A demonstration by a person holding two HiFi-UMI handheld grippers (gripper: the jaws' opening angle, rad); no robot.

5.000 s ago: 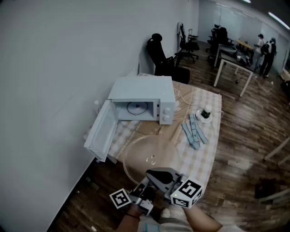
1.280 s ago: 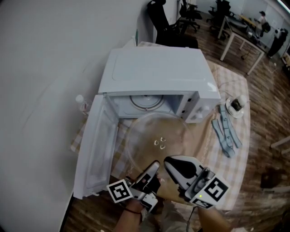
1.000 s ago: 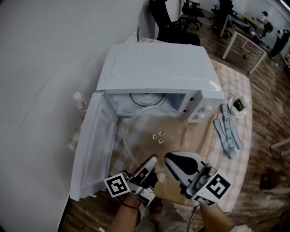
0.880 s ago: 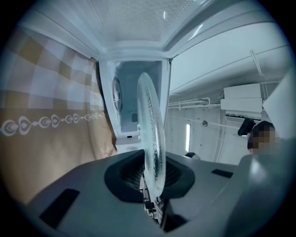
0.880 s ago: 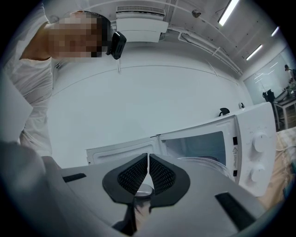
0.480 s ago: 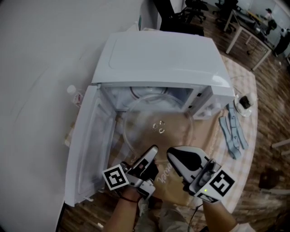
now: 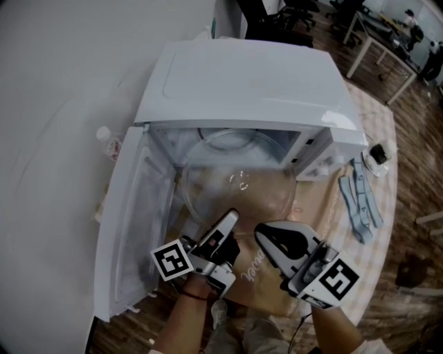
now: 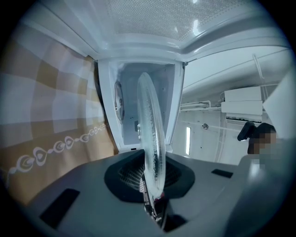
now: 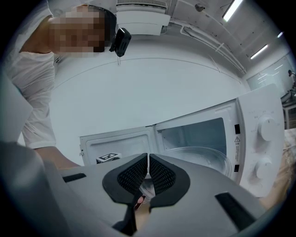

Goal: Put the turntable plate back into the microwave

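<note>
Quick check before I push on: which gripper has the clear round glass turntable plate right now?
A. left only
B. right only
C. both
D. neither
A: the left gripper is closed on the rim of the clear round glass turntable plate, while the right gripper has its jaws together with nothing between them.

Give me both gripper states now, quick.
Left gripper: closed on the turntable plate.
Right gripper: closed, holding nothing.

An open-plan office: swivel chairs (image 7: 266, 19), a white-legged desk (image 7: 384, 48), wood-plank floor (image 7: 415, 173).
</note>
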